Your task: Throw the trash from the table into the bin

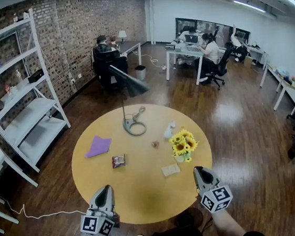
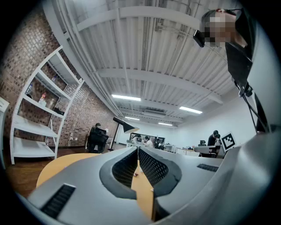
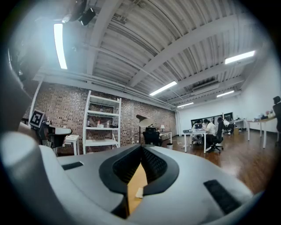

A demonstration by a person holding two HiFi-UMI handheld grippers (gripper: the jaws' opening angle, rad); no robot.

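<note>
On the round wooden table [image 1: 145, 194] lie a purple sheet [image 1: 98, 146], a small snack wrapper [image 1: 118, 161], a tiny brown scrap [image 1: 155, 144], a crumpled white tissue [image 1: 169, 132] and a beige napkin [image 1: 170, 170]. My left gripper [image 1: 106, 188] hovers at the near left edge, shut and empty. My right gripper [image 1: 198, 170] hovers at the near right edge, also shut and empty, just behind the napkin. In the left gripper view the gripper [image 2: 138, 148] has its jaws together, as does the gripper [image 3: 141, 147] in the right gripper view, where the napkin [image 3: 139, 192] shows below it.
A desk lamp [image 1: 132, 123] and a vase of sunflowers [image 1: 183, 145] stand on the table. A white shelf unit [image 1: 24, 102] stands at the left wall. A small bin [image 1: 140, 72] sits far off by a desk, where people sit working.
</note>
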